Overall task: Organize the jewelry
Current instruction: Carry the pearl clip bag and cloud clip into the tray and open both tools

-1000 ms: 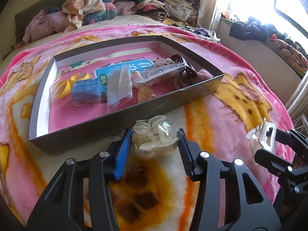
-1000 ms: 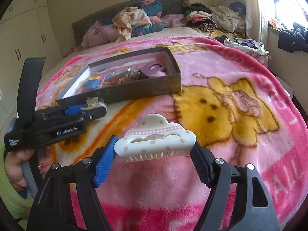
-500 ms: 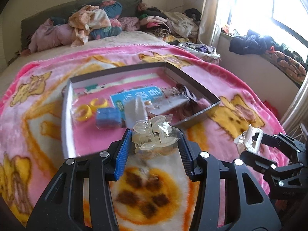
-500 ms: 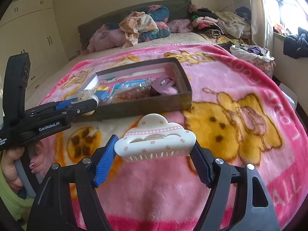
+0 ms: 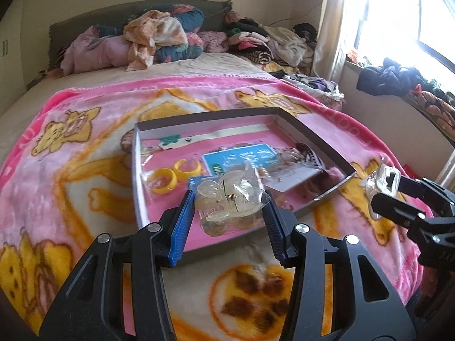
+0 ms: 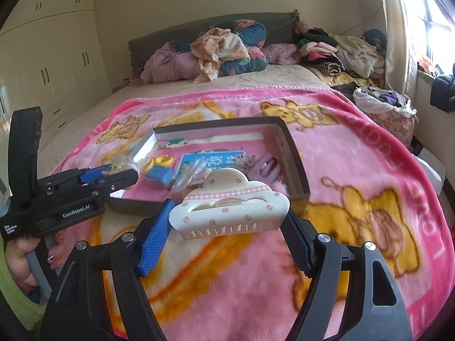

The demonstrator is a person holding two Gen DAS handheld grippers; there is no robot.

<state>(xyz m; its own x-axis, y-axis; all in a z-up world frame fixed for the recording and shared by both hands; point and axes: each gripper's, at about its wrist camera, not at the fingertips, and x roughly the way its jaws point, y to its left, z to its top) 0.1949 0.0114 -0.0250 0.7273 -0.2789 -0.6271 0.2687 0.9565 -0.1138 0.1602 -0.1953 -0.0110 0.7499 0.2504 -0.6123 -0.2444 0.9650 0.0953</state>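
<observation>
1. Left wrist view: the left gripper (image 5: 227, 207) has its jaws clamped on a clear hair claw clip (image 5: 224, 201), wrapped in a thin transparent bag, with one blue pad and one black pad pressing on its two sides. It hangs in the air over the near edge of the tray.
2. Right wrist view: the right gripper (image 6: 227, 224) is closed on a white cloud-shaped hair claw (image 6: 230, 210) with tiny pink flowers and a pink checked band, teeth pointing down, held above the blanket just short of the tray's near wall.
3. The shallow dark tray (image 5: 312, 142) lies flat on the bed with a pink lining. In it are two yellow rings (image 5: 173, 174), a blue box (image 6: 160, 173), a blue printed card (image 5: 241, 157), a mauve hair claw (image 6: 266, 166) near the right wall and some small packets that are too blurred to name.
4. The surface is a fluffy pink blanket (image 6: 355, 156) printed with yellow bears and orange shapes, spread over a beige bedspread (image 5: 184, 68).
5. At the head of the bed, a pile of clothes and pillows (image 6: 221, 48) leans on a dark headboard (image 6: 278, 25). More clothes are heaped toward the window side.
6. A bright window (image 5: 398, 20) with a pale curtain is on the right; dark garments lie on its sill. Cream wardrobe doors (image 6: 57, 56) fill the left wall.
7. A hand (image 6: 20, 255) with painted nails grips the left tool's handle, beside a green sleeve.
</observation>
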